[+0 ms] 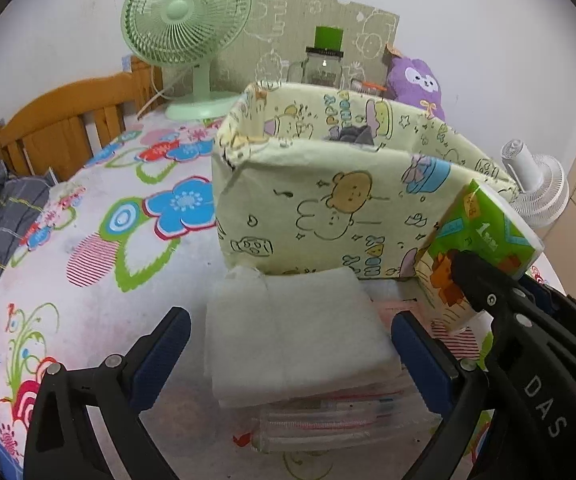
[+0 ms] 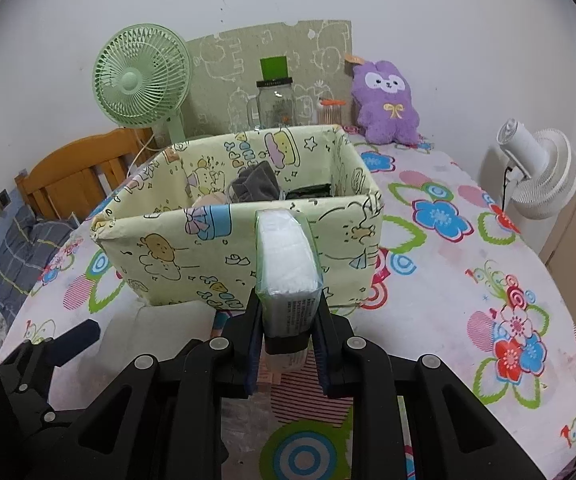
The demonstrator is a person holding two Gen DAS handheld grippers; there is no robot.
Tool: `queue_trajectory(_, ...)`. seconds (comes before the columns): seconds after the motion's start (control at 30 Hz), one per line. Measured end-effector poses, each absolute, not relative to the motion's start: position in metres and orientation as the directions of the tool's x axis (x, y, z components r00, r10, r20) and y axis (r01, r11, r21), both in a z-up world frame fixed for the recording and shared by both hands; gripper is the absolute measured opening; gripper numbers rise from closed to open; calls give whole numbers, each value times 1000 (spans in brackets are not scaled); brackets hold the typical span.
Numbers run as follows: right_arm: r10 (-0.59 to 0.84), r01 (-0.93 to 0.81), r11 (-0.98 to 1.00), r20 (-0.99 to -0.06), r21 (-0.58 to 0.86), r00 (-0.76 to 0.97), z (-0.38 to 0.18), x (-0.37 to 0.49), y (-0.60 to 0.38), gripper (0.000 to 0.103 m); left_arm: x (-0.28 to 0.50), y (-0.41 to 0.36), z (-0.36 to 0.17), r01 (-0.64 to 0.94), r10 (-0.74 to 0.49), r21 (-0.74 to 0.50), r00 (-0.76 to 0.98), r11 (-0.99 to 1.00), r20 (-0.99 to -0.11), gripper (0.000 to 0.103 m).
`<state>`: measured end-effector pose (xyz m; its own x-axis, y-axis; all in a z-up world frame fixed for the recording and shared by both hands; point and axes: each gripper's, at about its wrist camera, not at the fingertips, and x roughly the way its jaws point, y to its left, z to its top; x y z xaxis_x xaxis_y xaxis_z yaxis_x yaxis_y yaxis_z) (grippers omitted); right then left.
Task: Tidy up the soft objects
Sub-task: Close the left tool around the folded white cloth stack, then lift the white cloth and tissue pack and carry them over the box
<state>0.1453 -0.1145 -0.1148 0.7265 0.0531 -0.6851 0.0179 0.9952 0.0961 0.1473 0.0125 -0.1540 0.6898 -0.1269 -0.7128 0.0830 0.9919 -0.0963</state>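
The storage box [image 2: 223, 248] serves as landmark. Its near wall hides most of what lies inside: only the top of a grey cloth [image 2: 257, 186] and a dark item [image 2: 312, 191] beside it show, too little to name. In front of the box, the tissue pack [image 2: 288, 264] covers part of that wall, and its small print is unreadable. Behind the box, the jar [image 2: 275, 104] is cut off at its base. In the left wrist view, the box hides the purple plush [image 1: 416, 80] below its face.

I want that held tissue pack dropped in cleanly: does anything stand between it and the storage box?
Only the box's own near wall. The tissue pack, clamped in the right gripper, sits in front of and below the rim; nothing else visible intervenes.
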Motion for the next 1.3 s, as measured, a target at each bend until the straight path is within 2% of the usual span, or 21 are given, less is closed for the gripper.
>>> queue_trajectory(0.1, 54, 21, 995, -696, 99, 716, -118, 148, -113, 25, 151, 13, -159, 80, -135, -110, 676, 991, -724, 100)
queue_trajectory(0.17, 53, 24, 995, -703, 99, 709, -120, 150, -113, 25, 152, 13, -161, 85, -146, -120, 667, 989, -731, 95)
queue_trajectory(0.47, 62, 29, 993, -726, 113, 685, -128, 153, -113, 25, 149, 12, -163, 96, -161, -130, 666, 987, -729, 84)
queue_trajectory(1.3, 73, 23, 991, -680, 131, 729, -99, 132, -123, 25, 125, 2, -130, 102, -140, -96, 729, 990, -670, 80)
